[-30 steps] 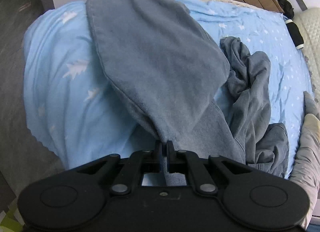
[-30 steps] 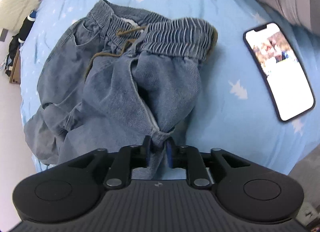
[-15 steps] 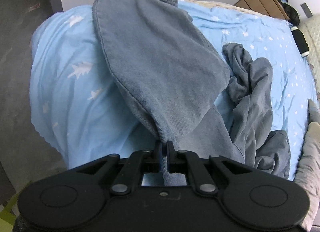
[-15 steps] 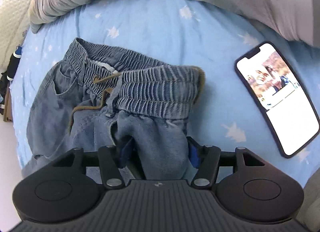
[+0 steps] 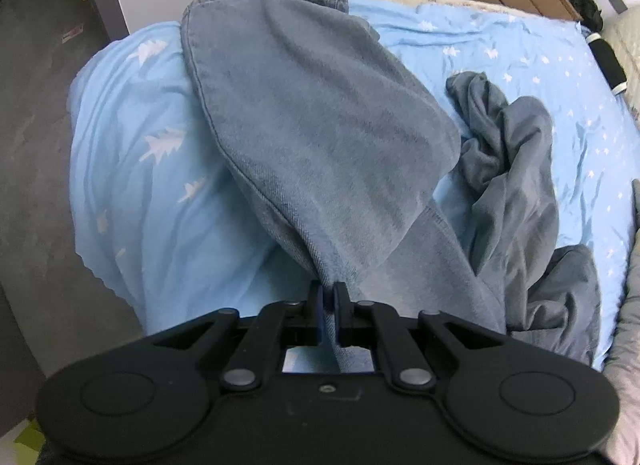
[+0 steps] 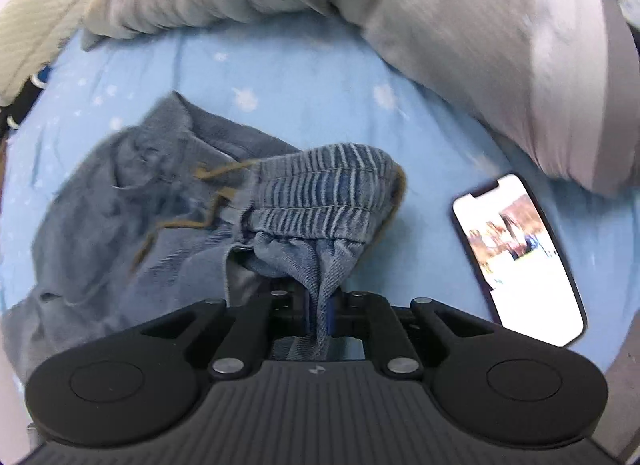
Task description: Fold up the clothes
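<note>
Both views, one pair of jeans. Your left gripper (image 5: 329, 292) has its jaws nearly together, pinching a fold of one leg (image 5: 320, 137); the cloth rises taut from the pads and drapes away over the blue sheet (image 5: 132, 169), its hem at the far edge of the bed. Your right gripper (image 6: 320, 305) is closing its jaws on a gathered tuck of denim just below the elastic waistband (image 6: 320, 189); the cloth already sits bunched between the pads. The jeans (image 6: 120, 225) lie crumpled on the sheet, the brown drawstring (image 6: 192, 221) loose across the front — a lit phone (image 6: 520, 261) lies beside them, apart from the cloth. In the left view a grey garment (image 5: 516, 185) lies heaped to the right of the leg.

Step in hand, as judged: securing both grips, leg end and waist end, ahead of spreading. The fold proper has not begun, since the body of the jeans is bunched.

Next move calls for you to lift both ends together and draw them apart until the denim hangs flat, then lay it down straight — clear of the phone and the grey heap.
</note>
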Demonstrator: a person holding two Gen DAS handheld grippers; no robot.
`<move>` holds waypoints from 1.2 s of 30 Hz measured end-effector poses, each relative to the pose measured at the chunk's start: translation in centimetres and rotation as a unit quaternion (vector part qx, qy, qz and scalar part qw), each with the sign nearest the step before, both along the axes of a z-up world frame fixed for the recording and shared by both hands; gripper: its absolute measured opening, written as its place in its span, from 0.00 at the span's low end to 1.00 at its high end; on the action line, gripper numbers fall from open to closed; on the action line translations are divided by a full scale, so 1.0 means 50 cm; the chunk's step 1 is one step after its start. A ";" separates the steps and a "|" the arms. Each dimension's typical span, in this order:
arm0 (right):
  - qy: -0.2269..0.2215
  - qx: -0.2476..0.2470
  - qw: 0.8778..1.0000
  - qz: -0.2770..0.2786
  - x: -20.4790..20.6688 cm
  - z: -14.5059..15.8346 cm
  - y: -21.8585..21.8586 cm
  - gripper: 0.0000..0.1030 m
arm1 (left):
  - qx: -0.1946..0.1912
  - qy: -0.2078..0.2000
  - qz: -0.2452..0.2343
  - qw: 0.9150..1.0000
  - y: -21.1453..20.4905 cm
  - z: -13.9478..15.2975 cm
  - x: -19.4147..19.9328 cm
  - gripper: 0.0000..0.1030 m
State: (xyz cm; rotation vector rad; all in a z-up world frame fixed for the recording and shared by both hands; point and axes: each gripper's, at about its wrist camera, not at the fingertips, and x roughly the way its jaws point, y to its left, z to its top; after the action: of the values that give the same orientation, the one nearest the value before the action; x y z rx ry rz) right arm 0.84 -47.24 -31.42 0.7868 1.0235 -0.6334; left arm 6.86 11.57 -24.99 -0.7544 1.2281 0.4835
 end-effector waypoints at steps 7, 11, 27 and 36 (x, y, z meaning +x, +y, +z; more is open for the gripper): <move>0.045 -0.005 0.999 -0.005 0.038 -0.049 0.013 0.08 | 0.030 0.029 -0.046 0.998 -0.032 -0.033 -0.001 0.04; 0.040 -0.032 0.999 0.017 0.032 -0.047 0.035 0.13 | 0.034 0.037 -0.059 0.997 -0.050 -0.046 -0.005 0.05; 0.009 -0.045 0.997 0.056 -0.070 0.024 0.128 0.39 | 0.003 0.039 -0.069 0.997 -0.036 0.004 0.000 0.40; 0.026 -0.068 0.995 0.064 -0.053 0.057 0.168 0.39 | -0.027 -0.008 -0.004 1.000 0.101 0.040 0.021 0.44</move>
State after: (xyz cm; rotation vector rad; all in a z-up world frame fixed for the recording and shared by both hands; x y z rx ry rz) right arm -1.84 -38.85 -28.55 0.5842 1.0581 -0.6095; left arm 7.89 16.61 -23.00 -0.7979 1.2315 0.4391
